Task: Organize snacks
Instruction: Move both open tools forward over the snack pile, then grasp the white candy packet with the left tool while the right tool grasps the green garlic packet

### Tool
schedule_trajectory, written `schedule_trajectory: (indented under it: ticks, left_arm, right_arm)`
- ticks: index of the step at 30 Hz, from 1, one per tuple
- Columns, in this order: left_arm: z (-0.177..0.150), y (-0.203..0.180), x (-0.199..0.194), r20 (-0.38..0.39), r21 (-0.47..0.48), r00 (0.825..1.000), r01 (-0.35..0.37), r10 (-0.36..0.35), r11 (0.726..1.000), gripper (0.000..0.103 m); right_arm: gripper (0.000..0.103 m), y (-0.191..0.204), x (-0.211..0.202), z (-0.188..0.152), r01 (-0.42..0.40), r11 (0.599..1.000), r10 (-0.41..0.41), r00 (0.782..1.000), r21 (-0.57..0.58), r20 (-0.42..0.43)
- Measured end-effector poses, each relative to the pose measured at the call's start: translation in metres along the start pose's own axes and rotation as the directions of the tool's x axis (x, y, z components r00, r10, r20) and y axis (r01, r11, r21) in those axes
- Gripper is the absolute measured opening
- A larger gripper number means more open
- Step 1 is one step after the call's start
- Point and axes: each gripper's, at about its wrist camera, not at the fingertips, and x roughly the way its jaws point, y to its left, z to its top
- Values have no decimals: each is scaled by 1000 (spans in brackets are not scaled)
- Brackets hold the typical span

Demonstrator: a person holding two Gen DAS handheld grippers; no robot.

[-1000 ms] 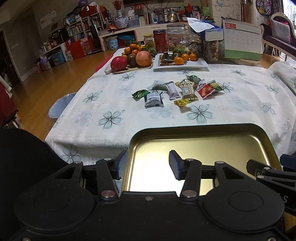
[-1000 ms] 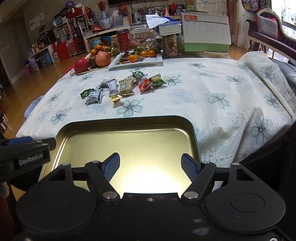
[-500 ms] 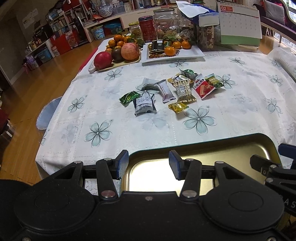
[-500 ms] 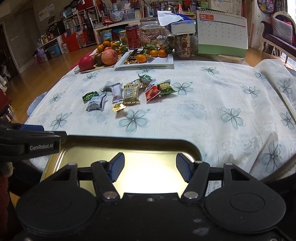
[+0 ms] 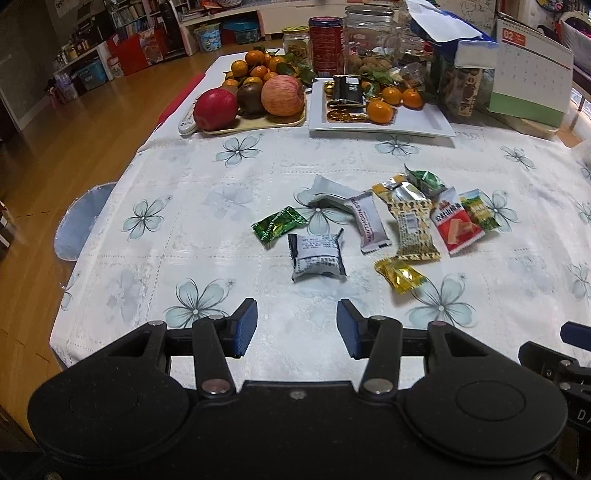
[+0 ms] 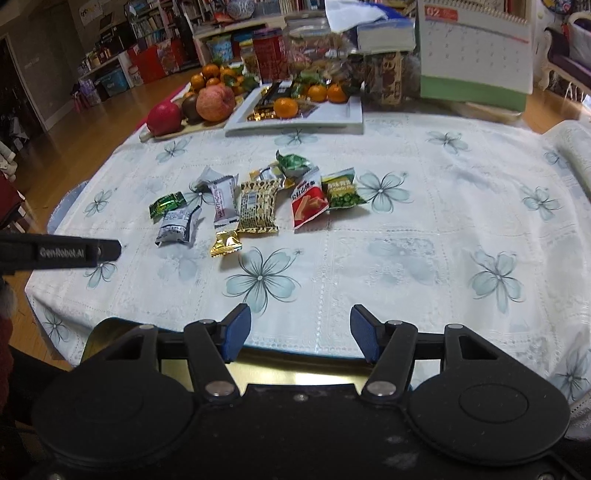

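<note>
Several wrapped snacks lie in a loose cluster mid-table on the flowered cloth: a grey-white packet (image 5: 317, 256), a green candy (image 5: 279, 225), a gold candy (image 5: 400, 275), a pink-white bar (image 5: 367, 221), a yellow patterned packet (image 5: 413, 230) and a red packet (image 5: 456, 225). My left gripper (image 5: 297, 325) is open and empty, just short of the grey-white packet. My right gripper (image 6: 301, 332) hovers over the table's near edge. Its jaws are closing with nothing between them. Below it shows a strip of the gold tin tray (image 6: 295, 371). The red packet (image 6: 308, 201) lies well ahead.
A fruit board (image 5: 255, 125) with apples and oranges and a white plate (image 5: 424, 127) stand behind the snacks. Jars (image 5: 371, 33), a red can (image 5: 327, 44) and a desk calendar (image 5: 532, 81) line the back. Beyond the table's left edge are a round stool (image 5: 77, 221) and wooden floor.
Both grippers have moved forward over the table toward the snacks. The gold tray has left the left wrist view and shrunk to a strip in the right. The right jaws have narrowed.
</note>
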Motion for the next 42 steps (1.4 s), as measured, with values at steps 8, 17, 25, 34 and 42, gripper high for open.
schedule_trajectory:
  ticks: [8,17,25,34,42]
  left_arm:
    - [32,13,48,-80,-20,997,20,-22,1000,55]
    - [60,23,99,-221,-135,969,85,-114,987,55]
    - [72,12,108,-215,-94,972,77,-96,993,53]
    - [70,6,121,-268,-132,955,91,-124,987,55]
    - [70,13,122,-277,-178,949,102,-149,979,56]
  right_arm:
    - [57,-16,52,44,-17,994,28,994,109,-102]
    - [55,-36,100,107,-11,981,39,989,195,-141]
    - [54,-55,138,127,59,963,-21,989,263,-143]
    - [55,-52,169,130,107,961,-65,983,253,-171]
    - [30,-40,170,129,153,972,-124,979,181,-161]
